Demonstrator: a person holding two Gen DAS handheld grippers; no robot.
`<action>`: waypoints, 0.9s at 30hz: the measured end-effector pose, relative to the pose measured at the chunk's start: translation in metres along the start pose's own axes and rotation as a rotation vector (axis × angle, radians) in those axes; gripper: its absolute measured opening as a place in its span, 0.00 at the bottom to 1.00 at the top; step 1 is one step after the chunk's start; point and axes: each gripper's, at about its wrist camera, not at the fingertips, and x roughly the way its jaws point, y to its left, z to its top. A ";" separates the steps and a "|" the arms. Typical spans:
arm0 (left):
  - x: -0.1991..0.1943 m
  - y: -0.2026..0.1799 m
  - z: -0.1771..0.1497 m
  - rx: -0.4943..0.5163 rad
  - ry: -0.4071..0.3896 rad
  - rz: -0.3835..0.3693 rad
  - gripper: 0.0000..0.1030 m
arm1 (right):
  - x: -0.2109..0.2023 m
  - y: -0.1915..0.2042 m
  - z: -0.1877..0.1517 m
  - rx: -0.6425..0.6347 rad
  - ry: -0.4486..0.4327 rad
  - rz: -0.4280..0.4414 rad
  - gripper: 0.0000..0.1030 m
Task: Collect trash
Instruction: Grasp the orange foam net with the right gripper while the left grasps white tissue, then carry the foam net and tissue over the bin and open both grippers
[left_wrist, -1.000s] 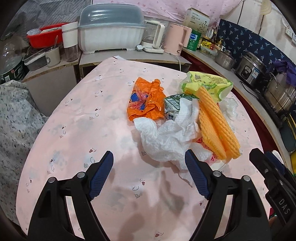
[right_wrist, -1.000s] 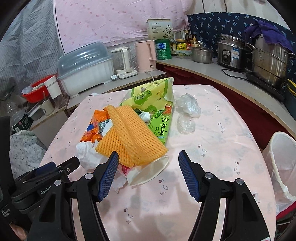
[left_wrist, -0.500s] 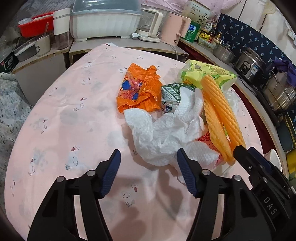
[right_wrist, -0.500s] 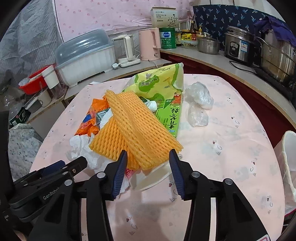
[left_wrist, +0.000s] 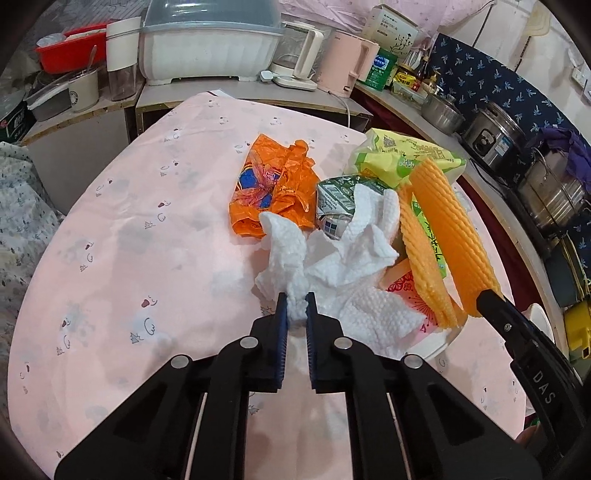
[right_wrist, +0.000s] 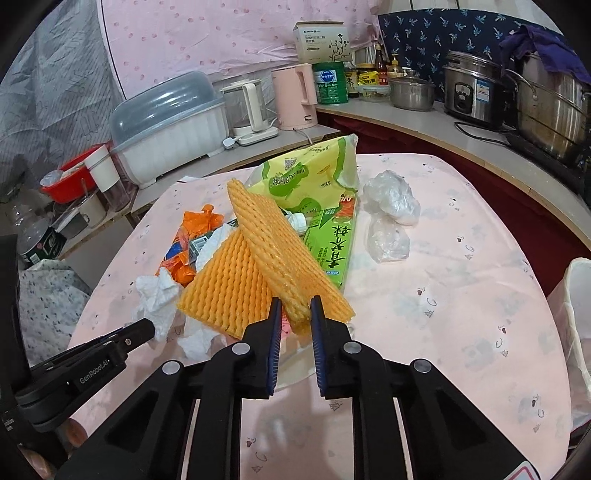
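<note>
Closing left tool (left_wrist: 296, 307) pinching crumpled white paper towel (left_wrist: 343, 266), closing right tool (right_wrist: 294, 314) gripping orange ribbed foam fruit net (right_wrist: 280, 251), pink-clothed counter (left_wrist: 147, 236).

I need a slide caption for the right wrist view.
Right tongs closing on orange foam fruit net atop trash pile.

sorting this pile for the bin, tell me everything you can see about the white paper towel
The white paper towel is a crumpled, embossed sheet, soft and quilted-looking, bunched in folds on the pink tablecloth. It lies at the near left of the pile, overlapping the orange wrapper and a small green carton, with the orange foam net beside it. The left claw is closing on its near corner, which is pinched between the blue pads. No stains show.
</note>
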 end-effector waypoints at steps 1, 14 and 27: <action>-0.003 -0.001 0.001 -0.001 -0.007 0.000 0.08 | -0.003 -0.001 0.001 0.002 -0.008 0.001 0.13; -0.058 -0.048 0.013 0.081 -0.122 -0.035 0.08 | -0.056 -0.032 0.014 0.055 -0.121 0.004 0.10; -0.079 -0.152 -0.007 0.239 -0.148 -0.110 0.08 | -0.108 -0.097 0.002 0.152 -0.200 -0.047 0.10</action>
